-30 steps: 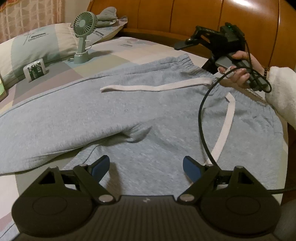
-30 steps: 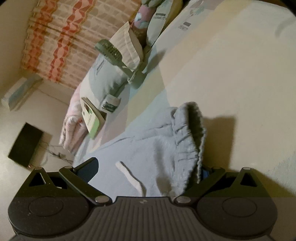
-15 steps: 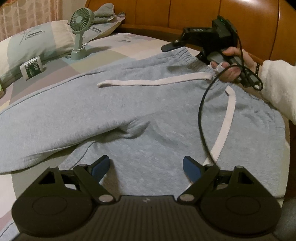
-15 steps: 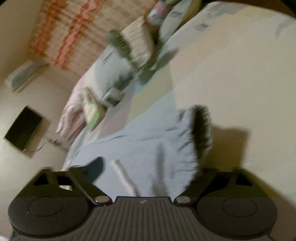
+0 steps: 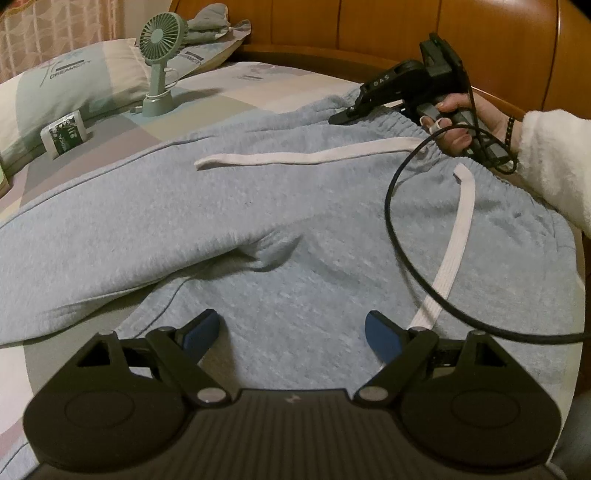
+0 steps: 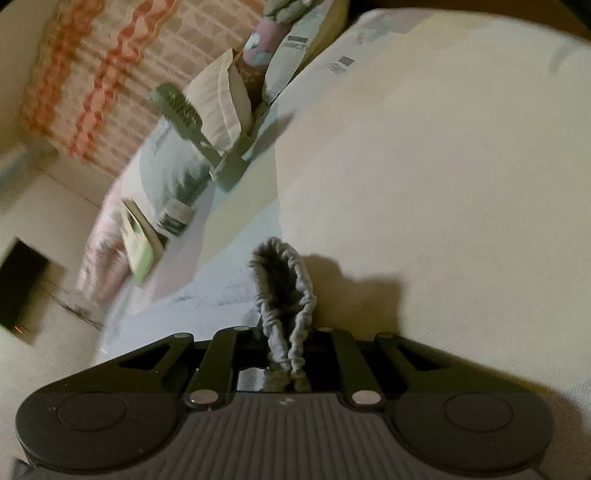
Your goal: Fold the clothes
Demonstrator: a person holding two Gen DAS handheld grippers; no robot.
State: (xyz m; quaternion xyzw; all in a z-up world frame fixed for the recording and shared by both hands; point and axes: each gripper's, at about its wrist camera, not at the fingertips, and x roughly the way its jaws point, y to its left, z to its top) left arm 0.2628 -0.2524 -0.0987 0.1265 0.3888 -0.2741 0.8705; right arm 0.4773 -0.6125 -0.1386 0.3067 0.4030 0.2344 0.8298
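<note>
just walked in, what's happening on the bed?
A person is folding grey sweatpants spread on the bed. The right gripper has just been closing and now pinches the waistband. The left gripper hovers open over the pants, holding nothing. No fold made yet.

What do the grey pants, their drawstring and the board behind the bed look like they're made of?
Pants: likely fleecy cotton-blend knit, judging by the matte, fuzzy, heathered surface.
Drawstring: flat woven tape, probably cotton; fine ribbed weave, matte off-white.
Headboard: wood or veneer, varnished; orange-brown panels with glossy highlights.
</note>
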